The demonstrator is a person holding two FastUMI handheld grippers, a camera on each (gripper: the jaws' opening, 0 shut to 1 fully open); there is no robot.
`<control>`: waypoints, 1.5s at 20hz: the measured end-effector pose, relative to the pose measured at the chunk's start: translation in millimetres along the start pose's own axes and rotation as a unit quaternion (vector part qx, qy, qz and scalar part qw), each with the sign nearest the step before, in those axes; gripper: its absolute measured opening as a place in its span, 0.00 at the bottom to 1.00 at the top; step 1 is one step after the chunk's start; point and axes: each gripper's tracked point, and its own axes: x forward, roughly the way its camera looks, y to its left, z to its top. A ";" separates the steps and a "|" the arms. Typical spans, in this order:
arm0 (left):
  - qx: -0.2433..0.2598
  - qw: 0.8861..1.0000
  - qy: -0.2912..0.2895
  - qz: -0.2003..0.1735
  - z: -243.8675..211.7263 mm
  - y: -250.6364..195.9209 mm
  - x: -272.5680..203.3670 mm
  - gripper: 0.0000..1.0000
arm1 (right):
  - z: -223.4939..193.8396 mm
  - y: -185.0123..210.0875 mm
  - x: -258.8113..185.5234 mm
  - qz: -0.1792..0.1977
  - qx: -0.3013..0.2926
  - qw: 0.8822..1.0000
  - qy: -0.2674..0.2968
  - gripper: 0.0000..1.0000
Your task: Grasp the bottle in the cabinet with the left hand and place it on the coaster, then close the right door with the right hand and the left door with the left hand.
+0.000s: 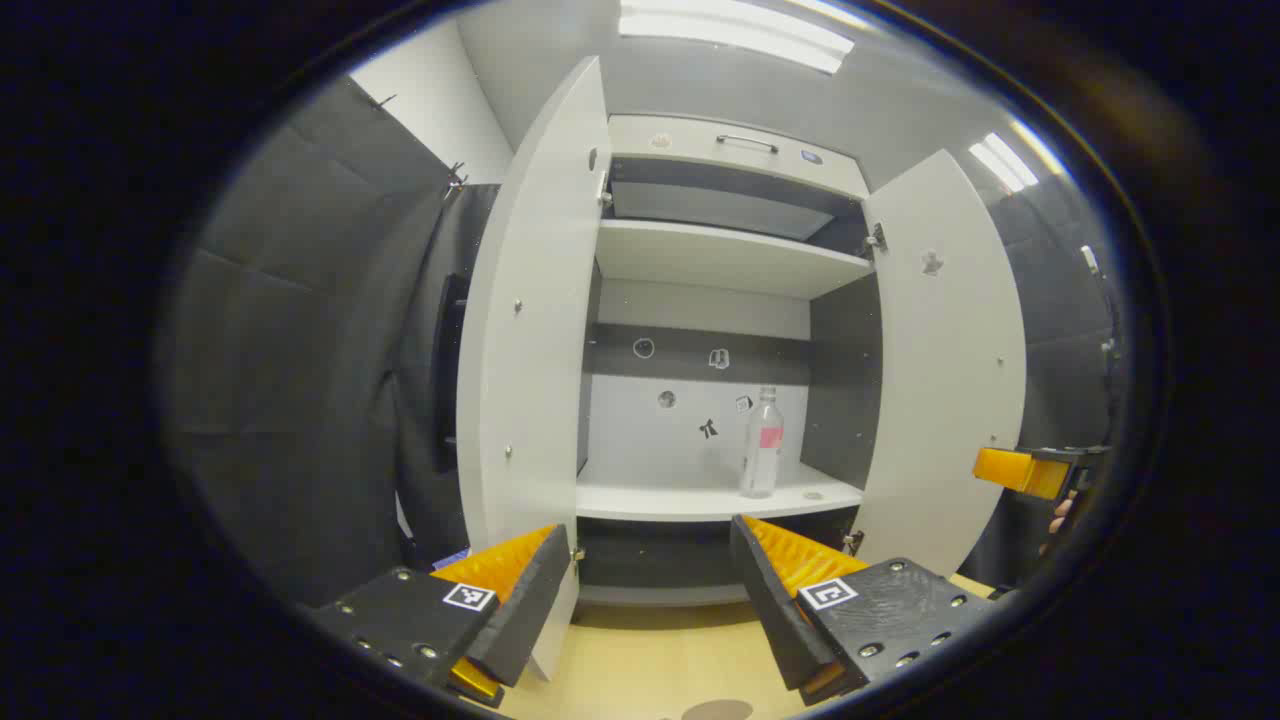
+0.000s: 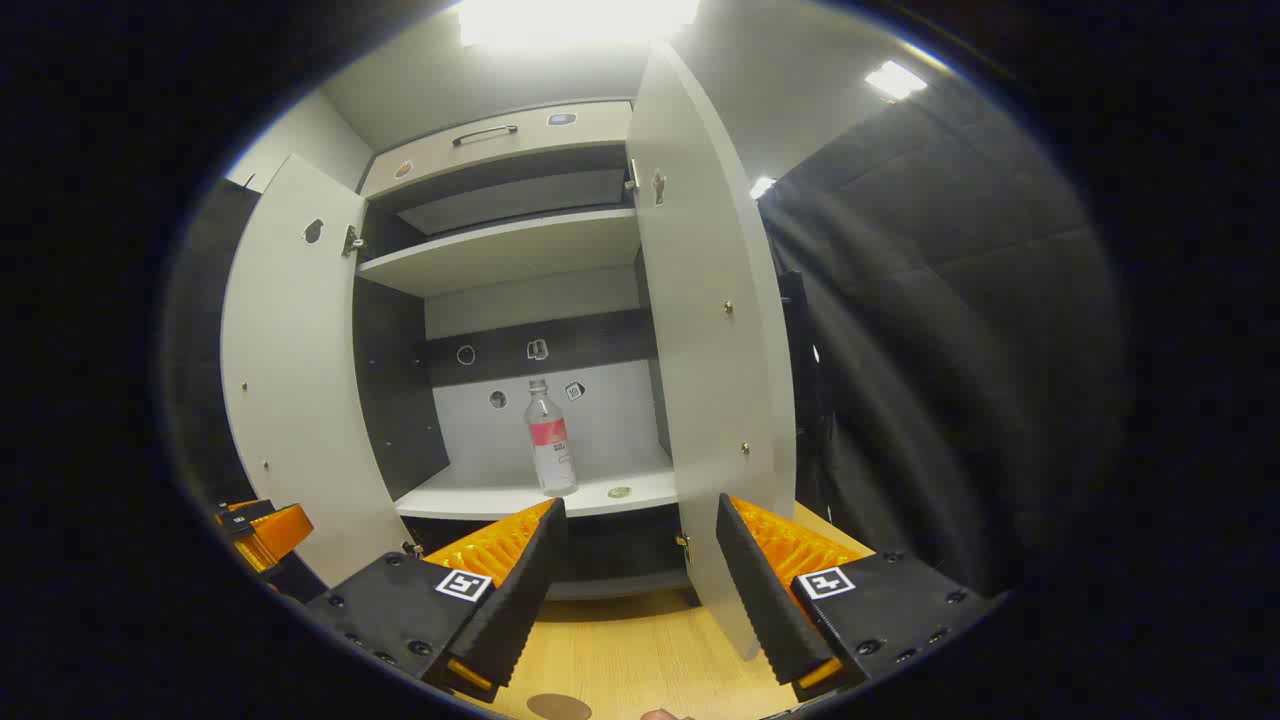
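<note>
In the left gripper view the left door (image 1: 530, 350) stands open, the left claw (image 1: 650, 590) hangs wide and empty above the counter (image 1: 640, 660), and the bottle (image 1: 762, 445) stands upright on the cabinet's lower shelf (image 1: 700, 500), toward the open right door (image 1: 950, 370). In the right gripper view the right claw (image 2: 640, 575) is also wide and empty, with the coaster (image 2: 558, 707) on the counter just before it.

In the right gripper view the right gripper (image 2: 640, 575) hangs with jaws apart over the wooden bench (image 2: 640, 650), facing the open cabinet (image 2: 500, 250), where the bottle (image 2: 549, 445) stands upright near the lower shelf's front edge beside what may be a small disc (image 2: 619, 492).
</note>
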 end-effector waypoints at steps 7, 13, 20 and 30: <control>0.002 1.000 0.010 -0.015 -6.0 -2.6 -4.3 0.94 | -1.3 3.6 -5.0 0.002 -0.001 1.000 -0.001 0.92; -0.001 1.000 0.014 -0.017 -10.2 -10.1 -3.4 0.94 | -3.1 -4.4 -6.9 -0.007 0.007 1.000 0.003 0.92; 0.006 0.999 0.024 -0.030 -22.7 -16.1 16.3 0.94 | 3.4 -39.6 -19.7 -0.046 -0.003 0.999 -0.013 0.92; -0.036 0.995 -0.001 -0.097 16.5 -70.1 111.9 0.94 | 3.2 -110.2 -21.6 -0.127 0.023 0.992 -0.013 0.95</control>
